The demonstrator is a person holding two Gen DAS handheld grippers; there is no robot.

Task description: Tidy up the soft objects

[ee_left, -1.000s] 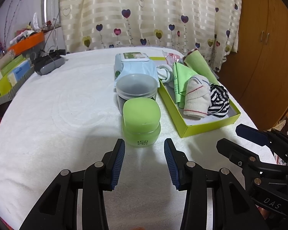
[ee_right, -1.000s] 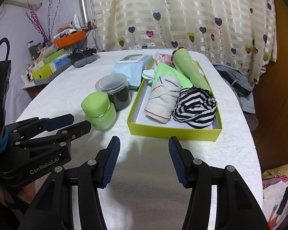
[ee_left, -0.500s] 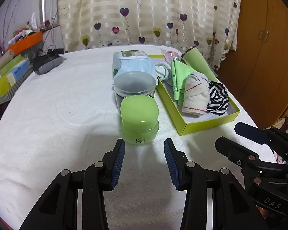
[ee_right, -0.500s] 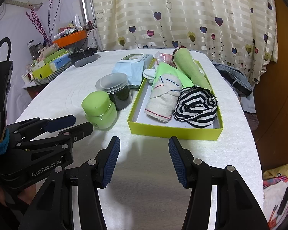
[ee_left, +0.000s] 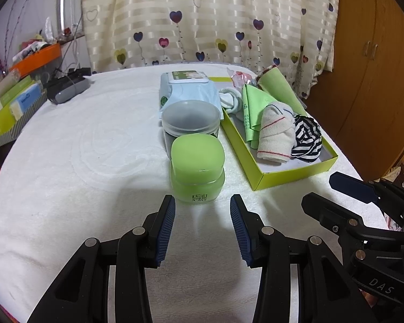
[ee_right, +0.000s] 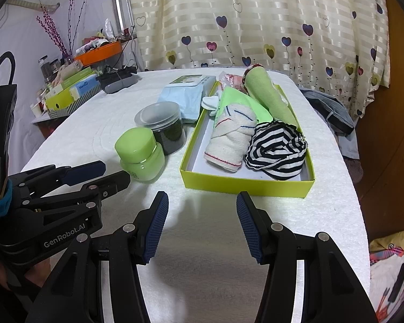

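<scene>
A lime-green box (ee_left: 282, 177) (ee_right: 242, 185) on the white table holds soft items: a striped black-and-white cloth (ee_left: 307, 137) (ee_right: 277, 150), a cream rolled sock (ee_left: 276, 137) (ee_right: 231, 140), green cloths (ee_left: 251, 107) (ee_right: 269, 97) and a white sock (ee_left: 230, 98). My left gripper (ee_left: 202, 204) is open and empty, just short of a green jar (ee_left: 198, 167) (ee_right: 141, 153). My right gripper (ee_right: 202, 202) is open and empty in front of the box's near wall.
A clear-lidded dark jar (ee_left: 191, 121) (ee_right: 161, 126) and a blue wipes pack (ee_left: 187, 88) (ee_right: 185, 94) stand left of the box. A grey device (ee_left: 67, 91), boxes and an orange tray (ee_left: 35, 59) lie at the far left. A wooden wardrobe (ee_left: 371, 53) stands right.
Both grippers have drawn back slightly from the jar and box; both stay open and empty. Nothing on the table has moved.
</scene>
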